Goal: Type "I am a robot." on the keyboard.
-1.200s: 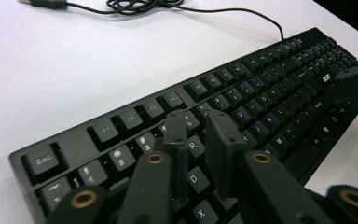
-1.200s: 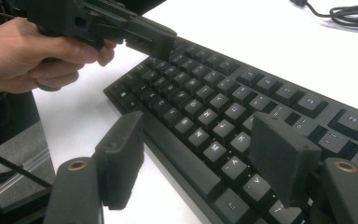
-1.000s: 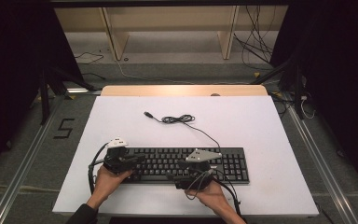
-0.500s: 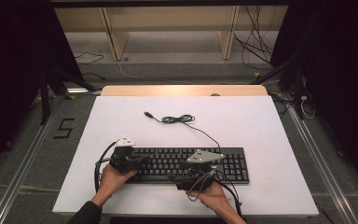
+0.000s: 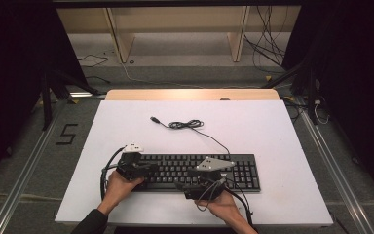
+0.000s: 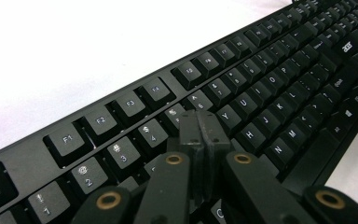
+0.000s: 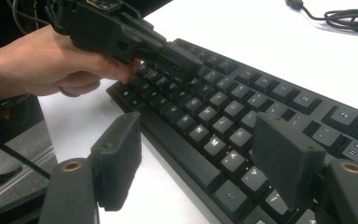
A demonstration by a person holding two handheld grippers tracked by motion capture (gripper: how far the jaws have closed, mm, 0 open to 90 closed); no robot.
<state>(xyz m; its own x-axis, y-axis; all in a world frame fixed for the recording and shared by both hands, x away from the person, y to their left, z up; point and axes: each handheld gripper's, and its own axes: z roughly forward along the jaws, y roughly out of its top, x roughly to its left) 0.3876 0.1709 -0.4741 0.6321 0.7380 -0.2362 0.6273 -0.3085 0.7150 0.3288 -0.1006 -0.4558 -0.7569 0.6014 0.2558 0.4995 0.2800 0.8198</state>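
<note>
I see a black Acer keyboard (image 5: pixel 195 170) lying flat near the front edge of the white surface (image 5: pixel 272 126), its long side parallel to that edge. Its cable (image 5: pixel 209 135) runs from the rear of the housing toward the middle of the surface, where it lies in a loose coil (image 5: pixel 185 125) and ends in a USB plug (image 5: pixel 154 119), well apart from the keyboard.

Left tool (image 6: pixel 199 128): I have its two pads pressed together with nothing between them. In the left gripper view the closed tip stands over the number row, just beside the 5 and 6 keys; I cannot tell whether it touches a key cap. In the high view this tool (image 5: pixel 143 168) sits at the left end of the keyboard, held by the left hand (image 5: pixel 119 186). In the right gripper view the same tool (image 7: pixel 193 60) slants down onto the upper-left key area.

Right tool (image 7: pixel 205 158): I have its jaws spread wide. One pad (image 7: pixel 116 158) hangs off the front edge of the keyboard over the bare surface; the other pad (image 7: pixel 282 158) stands above the bottom key rows. The space bar zone lies between them, and neither pad presses on it. In the high view this tool (image 5: pixel 209 176) is at the front middle of the keyboard, held by the right hand (image 5: pixel 224 207).

No containers stand on the surface.
</note>
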